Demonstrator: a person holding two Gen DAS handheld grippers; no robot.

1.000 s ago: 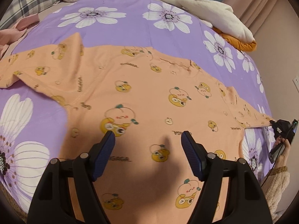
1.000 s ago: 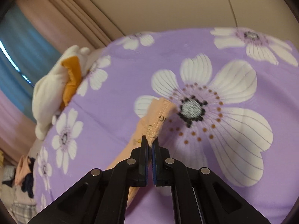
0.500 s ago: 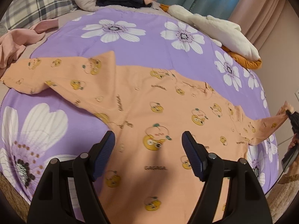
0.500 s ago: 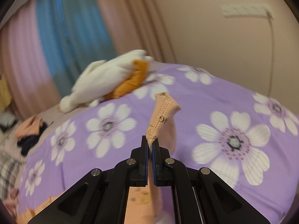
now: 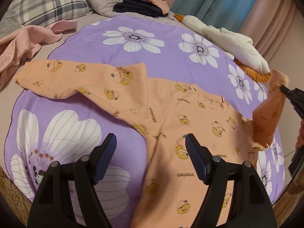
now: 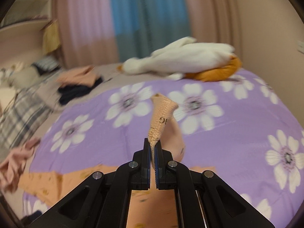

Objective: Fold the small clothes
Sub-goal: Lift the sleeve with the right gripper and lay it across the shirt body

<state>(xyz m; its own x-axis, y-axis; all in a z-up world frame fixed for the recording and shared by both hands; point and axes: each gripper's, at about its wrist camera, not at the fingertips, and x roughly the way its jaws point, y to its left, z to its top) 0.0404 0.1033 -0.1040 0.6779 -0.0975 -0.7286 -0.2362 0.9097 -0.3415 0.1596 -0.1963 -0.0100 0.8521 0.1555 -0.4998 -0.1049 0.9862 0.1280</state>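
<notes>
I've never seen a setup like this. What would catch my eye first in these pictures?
Probably the orange cartoon-print top, spread across a purple bedspread with big white flowers. At the right, the right gripper has one sleeve cuff pinched and lifted off the bed. Behind, a white plush goose lies by the curtains.

Shirt (image 5: 171, 117) spread on bedspread (image 5: 161, 57), plush toy (image 5: 228, 38) behind, pillows (image 5: 57, 1) far left
</notes>
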